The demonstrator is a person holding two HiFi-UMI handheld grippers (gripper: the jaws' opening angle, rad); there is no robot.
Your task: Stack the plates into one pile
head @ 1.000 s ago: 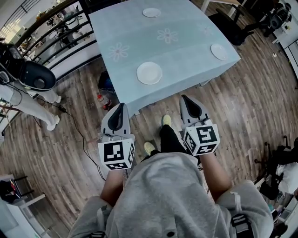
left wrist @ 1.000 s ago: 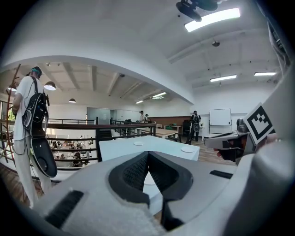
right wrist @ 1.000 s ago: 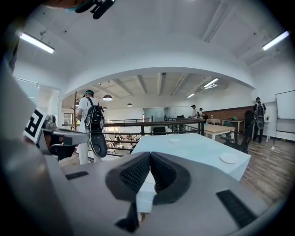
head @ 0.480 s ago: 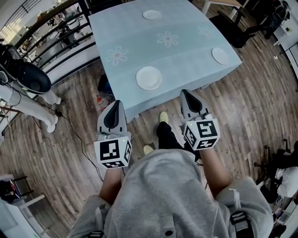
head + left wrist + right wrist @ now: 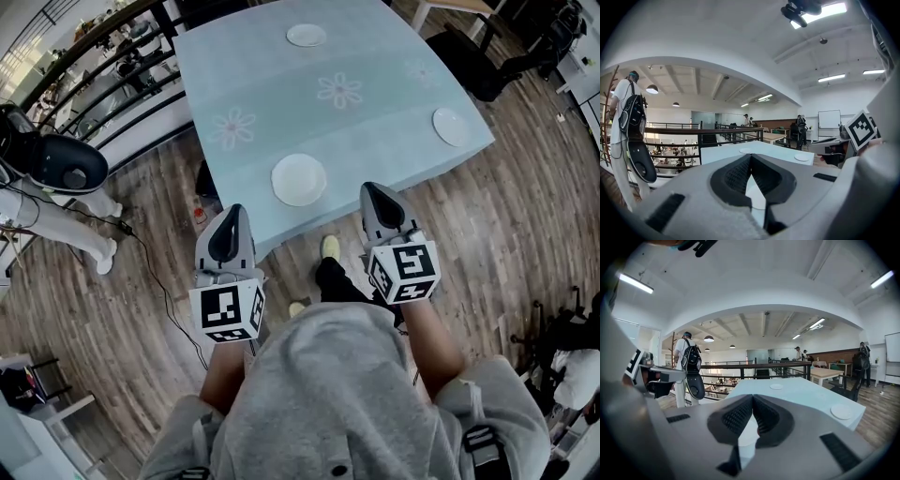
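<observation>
Three white plates lie apart on the pale blue tablecloth: a near plate by the front edge, a far plate at the back edge, and a right plate near the right corner. My left gripper hangs over the floor just short of the table's front edge, shut and empty. My right gripper reaches the front edge to the right of the near plate, also shut and empty. In the left gripper view the closed jaws point at the table, with the far plate and the right plate beyond. The right gripper view shows the far plate and the right plate.
A black railing runs behind the table at the left. A dark-headed white machine stands on the wood floor at the left, with cables trailing. Bottles sit by the table's near left corner. A black chair stands at the right.
Both grippers have moved forward toward the table's front edge, and the table with its plates has come closer. Both stay shut and empty.
</observation>
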